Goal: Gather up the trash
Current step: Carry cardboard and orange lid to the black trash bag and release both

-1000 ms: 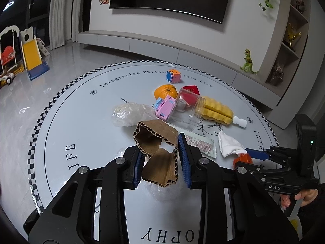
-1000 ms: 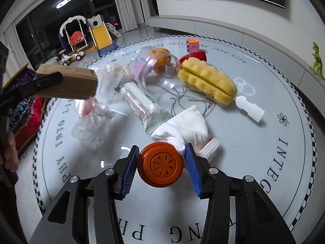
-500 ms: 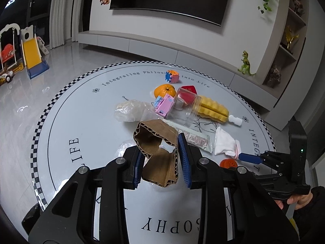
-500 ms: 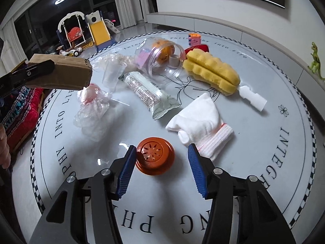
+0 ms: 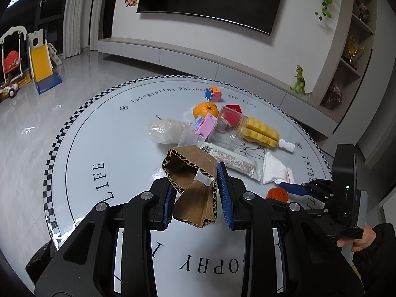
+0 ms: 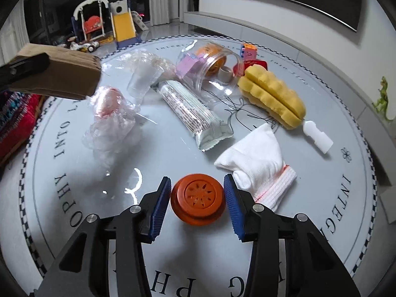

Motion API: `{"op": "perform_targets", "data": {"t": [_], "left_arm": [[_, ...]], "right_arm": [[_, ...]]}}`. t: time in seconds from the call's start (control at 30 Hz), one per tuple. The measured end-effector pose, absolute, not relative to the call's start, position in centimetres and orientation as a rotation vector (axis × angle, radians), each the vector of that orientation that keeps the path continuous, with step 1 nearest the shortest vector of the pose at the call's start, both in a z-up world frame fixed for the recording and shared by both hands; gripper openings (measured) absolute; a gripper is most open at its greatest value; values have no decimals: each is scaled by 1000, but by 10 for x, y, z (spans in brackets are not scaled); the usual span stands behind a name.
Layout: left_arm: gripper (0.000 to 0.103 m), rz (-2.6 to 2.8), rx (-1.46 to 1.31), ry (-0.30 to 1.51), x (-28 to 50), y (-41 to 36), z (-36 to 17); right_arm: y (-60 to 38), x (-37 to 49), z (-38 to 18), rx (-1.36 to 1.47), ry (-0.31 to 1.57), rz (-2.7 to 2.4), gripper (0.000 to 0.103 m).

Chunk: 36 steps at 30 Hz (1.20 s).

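Note:
My left gripper (image 5: 198,199) is shut on a bent piece of brown corrugated cardboard (image 5: 191,182) and holds it above the round white table (image 5: 99,153); the cardboard also shows in the right wrist view (image 6: 59,76). My right gripper (image 6: 198,203) is open, its pads on either side of an orange round lid (image 6: 198,199) that lies on the table, with small gaps. The lid also shows in the left wrist view (image 5: 277,194). Crumpled clear plastic (image 6: 111,123), a foil snack wrapper (image 6: 193,113) and a clear plastic cup (image 6: 143,81) lie further back.
A white glove (image 6: 257,158) lies just right of the lid. A clear jar on its side (image 6: 208,66), a yellow sponge brush (image 6: 272,96), an orange (image 5: 205,110), a pink toy (image 5: 206,126) and a puzzle cube (image 5: 212,94) lie mid-table.
My right gripper let go of the orange lid and opened; the lid now rests on the table between the pads. The left gripper kept hold of the cardboard, nearly still.

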<state>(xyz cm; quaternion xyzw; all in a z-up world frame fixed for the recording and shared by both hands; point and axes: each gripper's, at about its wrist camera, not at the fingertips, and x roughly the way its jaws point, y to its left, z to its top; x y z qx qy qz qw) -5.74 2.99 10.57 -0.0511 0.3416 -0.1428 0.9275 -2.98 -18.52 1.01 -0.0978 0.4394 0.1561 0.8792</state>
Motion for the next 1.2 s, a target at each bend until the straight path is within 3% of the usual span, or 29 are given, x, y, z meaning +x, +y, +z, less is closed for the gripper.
{"op": "perform_targets", "data": {"t": [0.3, 0.7, 1.2], "left_arm": [[31, -254, -118, 679, -90, 52, 110], [31, -81, -132, 643, -172, 122, 112], [31, 235, -237, 745, -263, 225, 55]], "right_arm": [[-167, -56, 26, -195, 893, 390, 43], [-61, -119, 73, -282, 783, 639, 43], [71, -206, 72, -406, 779, 974, 43]]}}
